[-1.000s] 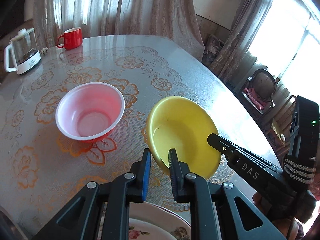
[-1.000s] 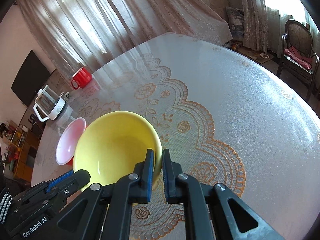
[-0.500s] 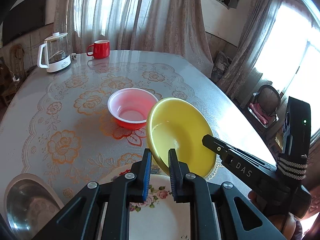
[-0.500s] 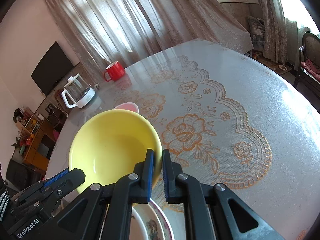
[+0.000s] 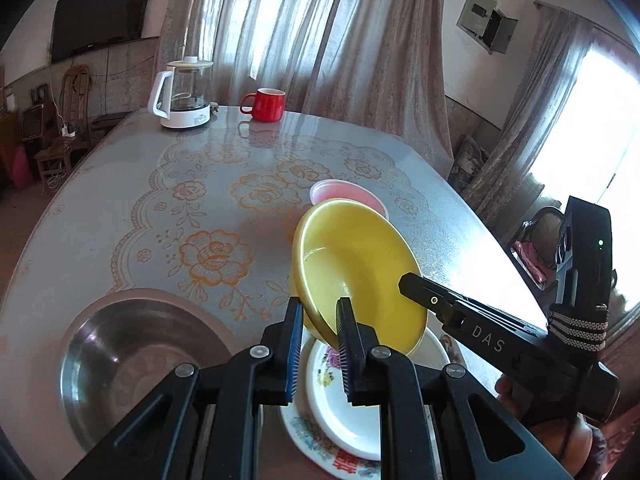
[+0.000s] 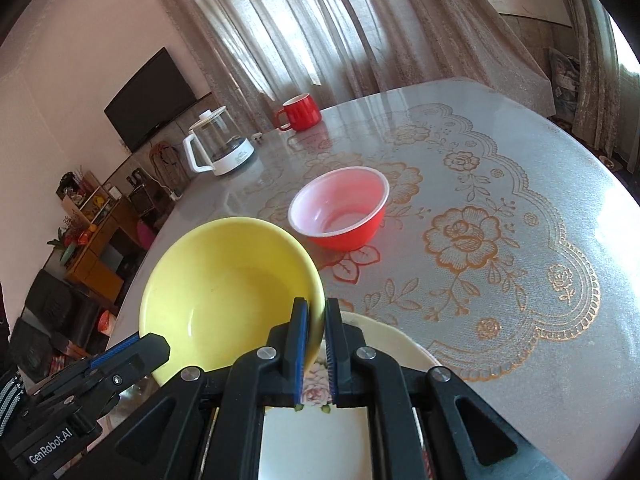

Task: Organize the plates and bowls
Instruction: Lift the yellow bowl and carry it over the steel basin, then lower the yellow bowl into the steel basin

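Observation:
A yellow bowl [image 5: 356, 268] [image 6: 224, 292] hangs in the air, tilted, above stacked floral plates [image 5: 340, 412] [image 6: 384, 340] at the table's near edge. My left gripper [image 5: 318, 316] is shut on its near rim, and my right gripper [image 6: 314, 320] is shut on the opposite rim. Each gripper shows in the other's view as a black arm. A red bowl with a white inside [image 6: 340, 208] [image 5: 348, 192] stands on the table beyond the yellow bowl. A steel bowl [image 5: 132, 364] sits at the near left.
A red mug [image 5: 266, 105] [image 6: 300, 113] and a glass kettle on a white base [image 5: 182, 94] [image 6: 218, 146] stand at the table's far edge. The round table [image 5: 200, 208] carries an orange flower-patterned cover. A chair [image 5: 536, 248] stands off to the right.
Both grippers have carried the yellow bowl back from beside the red bowl toward the near edge, over the floral plates. The steel bowl has come into the left wrist view.

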The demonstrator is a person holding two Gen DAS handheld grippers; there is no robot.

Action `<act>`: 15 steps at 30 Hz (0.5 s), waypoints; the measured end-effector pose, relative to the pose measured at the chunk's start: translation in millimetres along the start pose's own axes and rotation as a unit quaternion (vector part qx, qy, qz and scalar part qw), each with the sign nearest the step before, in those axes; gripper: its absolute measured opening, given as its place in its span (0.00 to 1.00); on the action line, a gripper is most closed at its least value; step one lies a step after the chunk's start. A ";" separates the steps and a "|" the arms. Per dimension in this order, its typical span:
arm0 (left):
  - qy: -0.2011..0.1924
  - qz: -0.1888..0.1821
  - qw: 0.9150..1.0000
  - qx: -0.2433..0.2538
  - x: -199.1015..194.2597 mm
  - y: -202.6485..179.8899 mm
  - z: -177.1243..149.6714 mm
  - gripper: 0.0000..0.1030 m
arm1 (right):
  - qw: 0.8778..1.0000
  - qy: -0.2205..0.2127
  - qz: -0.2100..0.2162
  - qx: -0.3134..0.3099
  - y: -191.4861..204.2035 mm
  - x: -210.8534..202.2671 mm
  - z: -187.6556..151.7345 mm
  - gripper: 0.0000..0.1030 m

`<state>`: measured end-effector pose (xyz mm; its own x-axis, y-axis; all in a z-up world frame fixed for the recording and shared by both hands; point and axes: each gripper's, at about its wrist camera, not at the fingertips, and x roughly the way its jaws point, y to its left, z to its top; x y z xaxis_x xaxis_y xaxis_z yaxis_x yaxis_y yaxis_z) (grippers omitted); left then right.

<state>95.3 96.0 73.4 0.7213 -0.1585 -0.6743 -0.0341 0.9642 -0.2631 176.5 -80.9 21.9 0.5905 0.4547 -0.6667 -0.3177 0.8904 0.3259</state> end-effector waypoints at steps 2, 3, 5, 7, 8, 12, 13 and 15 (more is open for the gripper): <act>-0.001 0.006 1.000 -0.007 -8.2 14.5 -4.7 0.16 | 1.000 0.007 0.012 -0.010 12.8 3.5 -4.3 0.07; -0.004 0.008 1.000 -0.012 -12.8 20.9 -7.5 0.16 | 1.000 0.012 0.018 -0.015 19.2 5.2 -6.0 0.07; -0.008 0.013 1.000 -0.025 -20.4 34.9 -12.7 0.16 | 0.999 0.020 0.028 -0.026 32.7 9.1 -11.8 0.08; -0.010 0.016 0.999 -0.039 -27.0 48.3 -18.3 0.16 | 0.998 0.028 0.037 -0.038 45.3 14.0 -16.6 0.08; -0.009 0.017 0.999 -0.047 -29.4 54.5 -20.9 0.16 | 0.998 0.032 0.040 -0.043 51.3 15.8 -20.5 0.08; -0.014 0.028 0.998 -0.062 -39.0 73.6 -31.5 0.16 | 0.996 0.047 0.052 -0.060 70.5 20.3 -33.6 0.08; -0.017 0.032 0.997 -0.061 -41.7 76.9 -34.5 0.16 | 0.995 0.051 0.056 -0.065 75.3 21.5 -36.6 0.08; -0.020 0.044 0.997 -0.062 -45.6 83.2 -39.7 0.16 | 0.994 0.059 0.060 -0.075 84.3 24.0 -42.2 0.08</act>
<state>32.1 175.0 54.8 0.7392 -0.0639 -0.6704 -0.1817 0.9396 -0.2900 132.6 4.3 5.1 0.4544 0.5437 -0.7056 -0.4928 0.8133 0.3093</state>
